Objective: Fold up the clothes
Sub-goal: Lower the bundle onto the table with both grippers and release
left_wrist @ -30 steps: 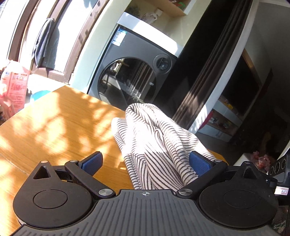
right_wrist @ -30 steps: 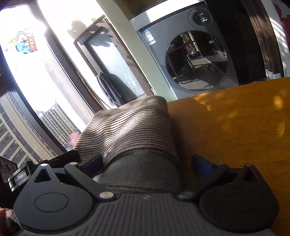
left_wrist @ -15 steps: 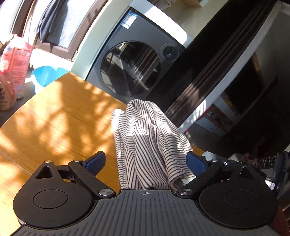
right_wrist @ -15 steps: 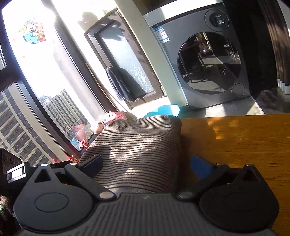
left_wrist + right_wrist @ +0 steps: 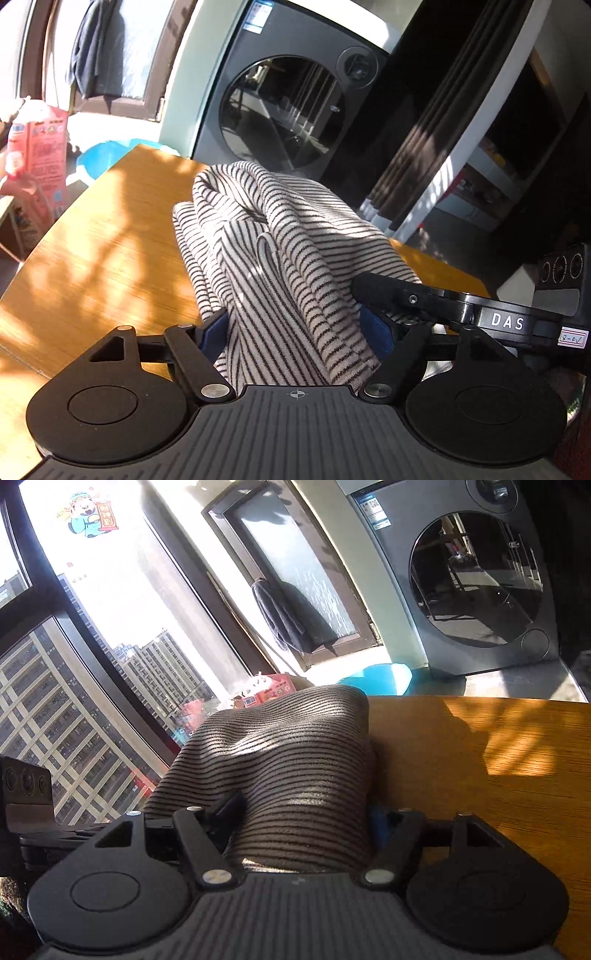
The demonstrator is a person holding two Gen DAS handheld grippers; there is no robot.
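Left gripper (image 5: 297, 334) has its blue pads pressed in on a bunched fold of the striped garment (image 5: 280, 251), which drapes away across the wooden table (image 5: 110, 251) in a loose heap. Over on the other side, the right gripper (image 5: 303, 816) is pinching the same striped cloth too — the fabric fills the whole gap between its fingers and hides most of both pads.

Containers: a blue basin (image 5: 376, 677) sits on the floor past the table's far edge; its inside is out of sight, cut off by the cloth and table. A pink carton (image 5: 37, 147) stands at the far left, print too blurred to read. The washing machine (image 5: 288, 107) behind has its round door closed — glass reflects, drum contents unreadable. The garment's near end disappears under the gripper bodies.
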